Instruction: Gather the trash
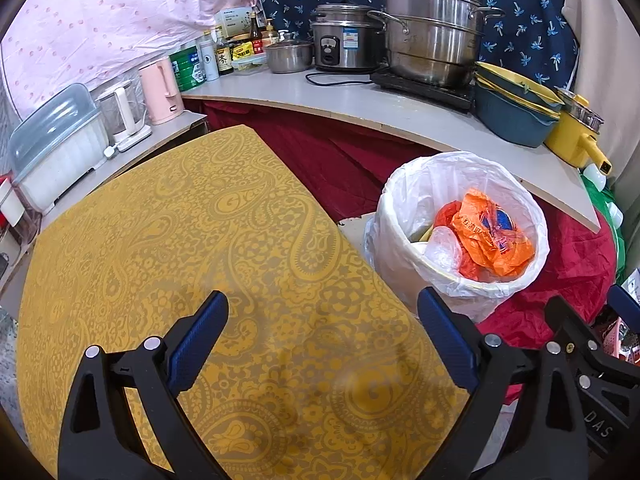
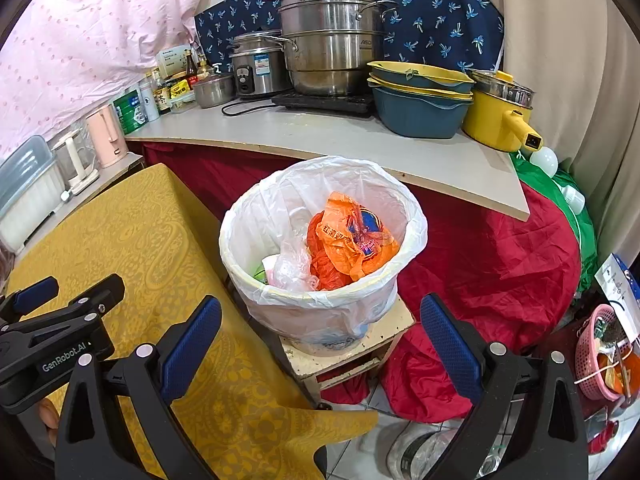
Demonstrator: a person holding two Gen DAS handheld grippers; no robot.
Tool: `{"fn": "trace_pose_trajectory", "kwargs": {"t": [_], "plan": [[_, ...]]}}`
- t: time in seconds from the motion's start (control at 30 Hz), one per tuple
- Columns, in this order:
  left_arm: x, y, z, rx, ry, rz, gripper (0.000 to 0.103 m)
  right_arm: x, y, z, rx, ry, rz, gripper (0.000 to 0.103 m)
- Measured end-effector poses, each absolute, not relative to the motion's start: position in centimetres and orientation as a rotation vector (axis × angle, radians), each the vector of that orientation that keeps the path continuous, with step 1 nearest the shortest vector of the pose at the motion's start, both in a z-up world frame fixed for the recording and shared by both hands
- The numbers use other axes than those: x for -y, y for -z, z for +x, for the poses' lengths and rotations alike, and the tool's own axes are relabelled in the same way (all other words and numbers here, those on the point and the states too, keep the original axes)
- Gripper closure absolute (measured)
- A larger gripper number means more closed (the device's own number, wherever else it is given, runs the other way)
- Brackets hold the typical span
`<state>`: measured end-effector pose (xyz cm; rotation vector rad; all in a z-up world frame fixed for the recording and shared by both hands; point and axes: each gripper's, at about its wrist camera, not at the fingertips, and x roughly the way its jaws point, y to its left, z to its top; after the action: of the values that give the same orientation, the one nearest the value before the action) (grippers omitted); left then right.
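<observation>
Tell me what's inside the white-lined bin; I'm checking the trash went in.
The bin holds an orange plastic bag and clear crumpled plastic. Anything beneath them is covered.

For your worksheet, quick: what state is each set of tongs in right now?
Left tongs: open, holding nothing, above the table.
Right tongs: open, holding nothing, before the bin.

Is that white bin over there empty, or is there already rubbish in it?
Not empty. The bin holds a crumpled orange plastic bag and clear plastic, lying below the rim.
</observation>
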<state>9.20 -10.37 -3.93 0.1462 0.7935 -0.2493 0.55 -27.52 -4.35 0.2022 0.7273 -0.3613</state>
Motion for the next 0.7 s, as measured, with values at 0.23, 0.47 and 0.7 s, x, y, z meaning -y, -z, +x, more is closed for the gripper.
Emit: {"fn": "trace_pose_trajectory", "kwargs": {"t": [0.23, 0.47, 0.7], "plan": [[10.24, 4.08, 9.11, -0.791, 0.245, 0.149, 0.012, 27.45, 4.42, 0.57, -0.728, 0.360, 0.203, 0.007], [10.49, 4.18, 8.95, -0.793, 0.249, 0.159, 0.012, 27.46, 4.45, 0.62, -0.728, 0.361, 0.204, 0.007], [10.60, 4.14, 8.91, -0.789, 0.250, 0.163, 0.012, 27.45, 4.50, 0.57, -0.726, 0.361, 0.205, 0.007]]}}
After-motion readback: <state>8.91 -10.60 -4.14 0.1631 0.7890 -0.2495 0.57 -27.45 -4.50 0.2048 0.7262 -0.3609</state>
